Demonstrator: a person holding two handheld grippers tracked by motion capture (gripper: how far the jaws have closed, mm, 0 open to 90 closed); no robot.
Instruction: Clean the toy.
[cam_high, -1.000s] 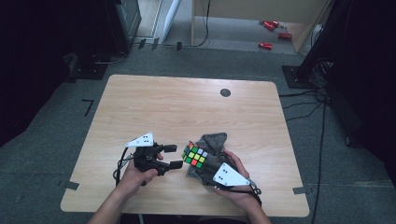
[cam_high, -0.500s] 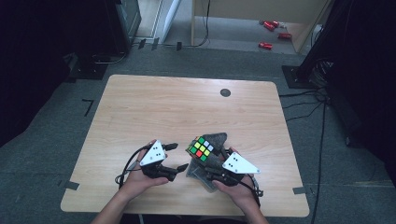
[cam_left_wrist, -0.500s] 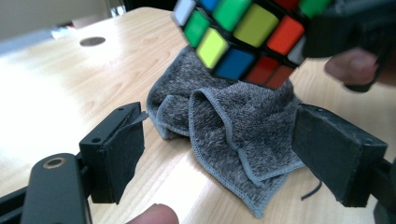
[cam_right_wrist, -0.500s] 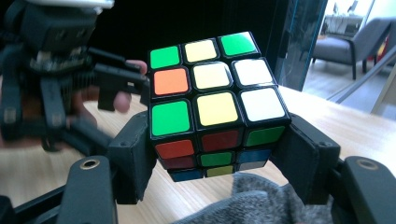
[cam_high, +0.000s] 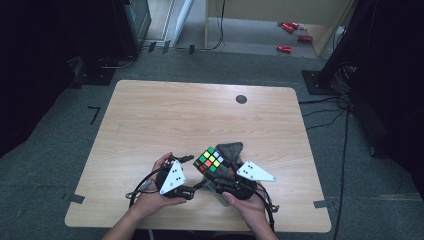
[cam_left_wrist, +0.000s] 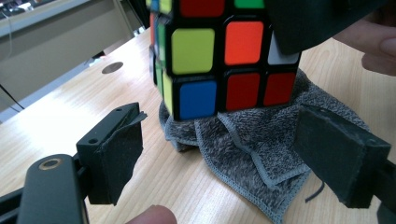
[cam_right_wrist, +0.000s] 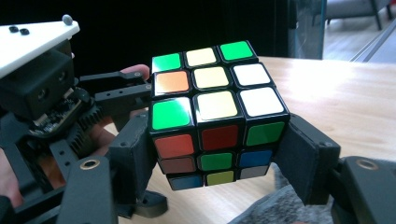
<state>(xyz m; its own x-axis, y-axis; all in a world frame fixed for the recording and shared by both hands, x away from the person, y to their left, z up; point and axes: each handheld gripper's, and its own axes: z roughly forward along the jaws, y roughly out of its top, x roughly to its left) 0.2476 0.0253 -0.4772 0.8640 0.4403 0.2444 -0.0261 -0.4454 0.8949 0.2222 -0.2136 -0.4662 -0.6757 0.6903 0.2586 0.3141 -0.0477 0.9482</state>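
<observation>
The right gripper (cam_right_wrist: 217, 163) clamps the cube (cam_right_wrist: 215, 116) over the cloth (cam_left_wrist: 261, 149); the left gripper (cam_left_wrist: 224, 154), fingers open and just widened with nothing between them, must next close on a layer to turn it.

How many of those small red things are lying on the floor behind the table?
3. The small red objects lie on the grey floor beyond the table's far edge: one farthest back, one to its right, and one nearest the wooden table. Furniture may hide more.
</observation>
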